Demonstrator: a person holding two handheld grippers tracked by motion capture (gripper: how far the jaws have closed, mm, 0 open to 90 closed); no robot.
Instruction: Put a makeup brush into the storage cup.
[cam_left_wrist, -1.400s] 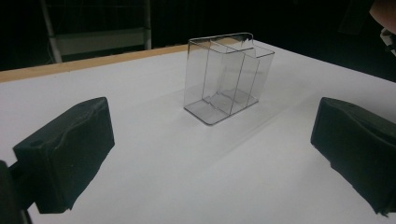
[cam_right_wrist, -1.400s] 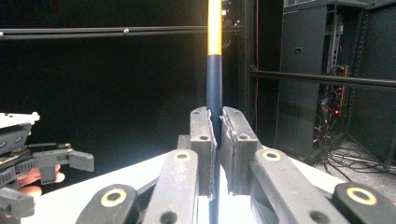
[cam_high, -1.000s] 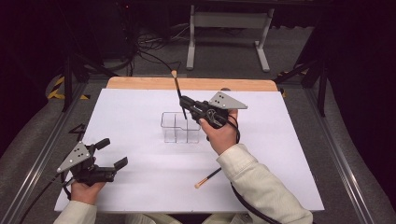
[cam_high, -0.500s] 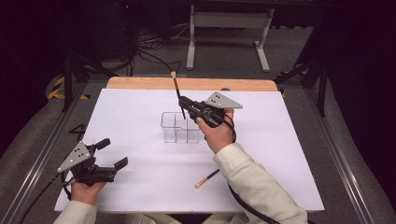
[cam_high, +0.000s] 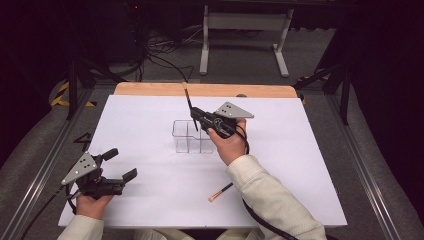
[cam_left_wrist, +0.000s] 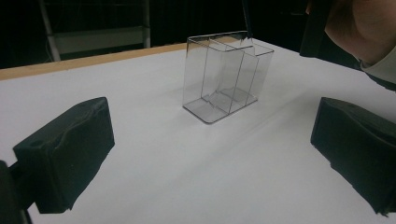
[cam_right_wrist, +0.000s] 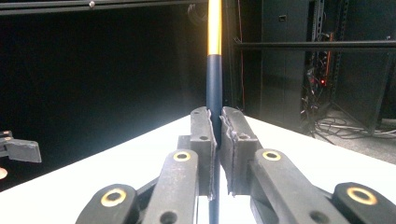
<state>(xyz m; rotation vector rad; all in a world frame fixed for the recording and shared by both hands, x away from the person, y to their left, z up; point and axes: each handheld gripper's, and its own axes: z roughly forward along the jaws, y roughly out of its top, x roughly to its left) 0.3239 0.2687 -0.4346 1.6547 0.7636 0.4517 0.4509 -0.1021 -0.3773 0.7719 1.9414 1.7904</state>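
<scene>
Jaws on one brush (cam_high: 189, 106); second brush (cam_high: 221, 191) loose.

Cream long sleeves (cam_high: 272, 192) on both arms. 2 black grippers, left gripper (cam_high: 120, 165) and right gripper (cam_high: 194, 114), each topped by a grey 3-cornered plate with small holes. Brass-ringed pivots on the black links; black cables trailing off.

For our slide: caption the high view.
Right gripper holds a brush above the clear organizer.
</scene>
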